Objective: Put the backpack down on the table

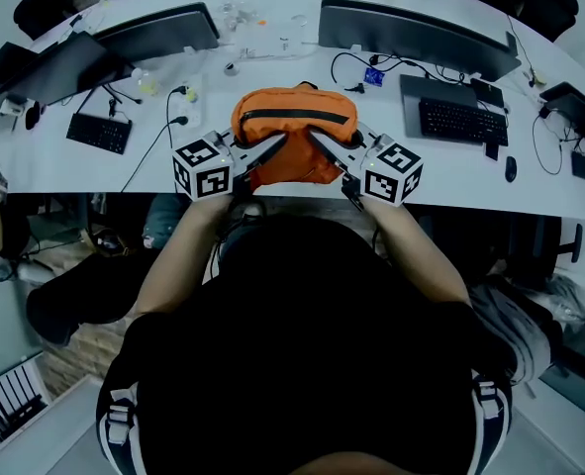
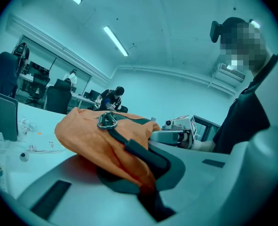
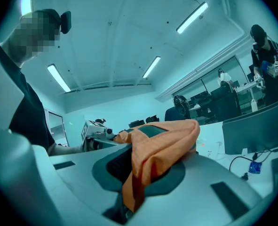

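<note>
Gripping the orange backpack (image 1: 294, 127) from both sides, the two grippers hold it over the near edge of the white table (image 1: 64, 178). The left gripper (image 1: 275, 146) is clamped on a fold of fabric at the 7 o'clock corner of the bag. The right gripper (image 1: 318, 140) is clamped on fabric at the 5 o'clock corner. Both pairs of jaws pinch the cloth tightly. A dark zipper (image 1: 292, 115) runs across the top of the bag. One keyboard (image 1: 462, 120) lies at 3 o'clock from the backpack, and a second keyboard (image 1: 99, 132) at 9 o'clock. I cannot tell whether the bottom of the bag touches the table.
</note>
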### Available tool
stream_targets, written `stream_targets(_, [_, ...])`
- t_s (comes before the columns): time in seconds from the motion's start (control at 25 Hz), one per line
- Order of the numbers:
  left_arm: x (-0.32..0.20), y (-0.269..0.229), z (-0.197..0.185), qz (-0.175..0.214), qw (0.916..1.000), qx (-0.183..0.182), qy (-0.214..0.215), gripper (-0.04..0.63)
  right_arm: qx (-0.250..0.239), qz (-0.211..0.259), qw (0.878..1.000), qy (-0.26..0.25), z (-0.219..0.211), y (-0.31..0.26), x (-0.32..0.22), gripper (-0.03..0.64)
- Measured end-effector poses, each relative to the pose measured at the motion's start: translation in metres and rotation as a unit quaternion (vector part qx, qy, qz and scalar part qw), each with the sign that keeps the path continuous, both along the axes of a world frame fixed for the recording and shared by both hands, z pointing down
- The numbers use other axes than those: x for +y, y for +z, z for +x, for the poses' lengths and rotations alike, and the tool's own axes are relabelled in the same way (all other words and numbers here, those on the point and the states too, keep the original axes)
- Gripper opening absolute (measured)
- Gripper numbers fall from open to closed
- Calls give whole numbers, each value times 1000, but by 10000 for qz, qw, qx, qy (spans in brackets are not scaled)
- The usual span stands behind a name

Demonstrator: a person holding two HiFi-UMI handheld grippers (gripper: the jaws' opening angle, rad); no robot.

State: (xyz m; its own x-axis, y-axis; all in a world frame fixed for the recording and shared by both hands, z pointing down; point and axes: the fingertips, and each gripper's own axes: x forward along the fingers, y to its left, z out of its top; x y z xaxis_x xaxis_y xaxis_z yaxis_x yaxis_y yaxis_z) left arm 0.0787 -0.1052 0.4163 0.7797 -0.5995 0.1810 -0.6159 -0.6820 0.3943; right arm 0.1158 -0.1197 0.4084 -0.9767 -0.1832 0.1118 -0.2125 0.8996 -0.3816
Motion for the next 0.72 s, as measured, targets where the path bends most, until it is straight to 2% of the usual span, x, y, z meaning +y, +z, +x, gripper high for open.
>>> stream_targets(0.28, [-3,10,-8,-115,9997,98,209,35,73,-208,9997,113,-7,10,-2,60])
stream_targets(0.72, [-14,10,-51,-177,9987,210,437,35,159,-284,9989,322,-50,9,-11,61])
